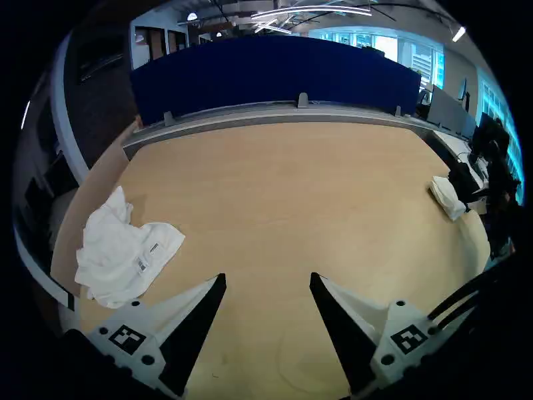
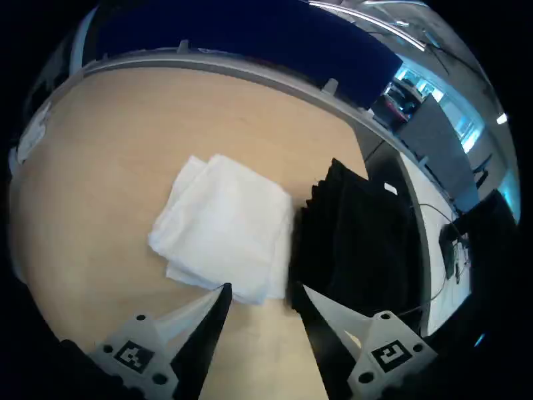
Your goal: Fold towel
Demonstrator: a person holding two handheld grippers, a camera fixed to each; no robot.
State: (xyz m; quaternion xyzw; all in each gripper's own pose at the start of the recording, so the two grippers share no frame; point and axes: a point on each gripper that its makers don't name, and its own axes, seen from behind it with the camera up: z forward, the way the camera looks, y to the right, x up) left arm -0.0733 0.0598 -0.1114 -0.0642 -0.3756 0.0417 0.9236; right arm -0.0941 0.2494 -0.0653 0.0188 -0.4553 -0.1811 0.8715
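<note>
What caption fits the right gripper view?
Right gripper, jaws open, hovers by a folded white towel beside a black fabric stack on the wooden table.

Your left gripper (image 1: 267, 279) sits at the bottom of the frame, fingers spread wide with nothing between them, over the wooden table (image 1: 286, 193). A rumpled white towel (image 1: 123, 253) lies at the lower left. A second white towel (image 1: 448, 198) rests at the right edge. A blue screen (image 1: 273, 70) runs across the top.
</note>
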